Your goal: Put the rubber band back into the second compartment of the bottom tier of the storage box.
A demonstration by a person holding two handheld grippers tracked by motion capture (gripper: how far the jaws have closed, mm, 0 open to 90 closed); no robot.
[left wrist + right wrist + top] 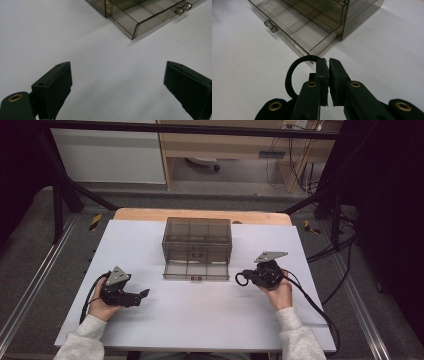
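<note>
High view: a person sits at a white table (200,320) with a two-jaw gripper in each hand. The right gripper (245,278) has its jaws pressed together on a black elastic loop, probably a hair tie (241,279), though it is small from this height. The loop hangs out from the side of the jaws, just short of a smoky transparent plastic drawer box (197,240) that stands ahead of both grippers at the middle of the table. The box's bottom drawer (195,269) is pulled out toward the person, so its divided compartments lie open from above.

In the right gripper view, the two black pads meet on one part of the loop (291,75), and the rest curves away to their left, clear of the table. The open drawer's near corner (312,53) sits directly beyond the fingertips, with its small metal knob (270,26) farther left. Holding the loop by its edge likely leaves it free to drop into a compartment.

The left gripper (140,296) rests low near the table, well apart from the box, jaws spread wide with nothing between them. In the left gripper view, the drawer (140,17) lies ahead and to the right.
</note>
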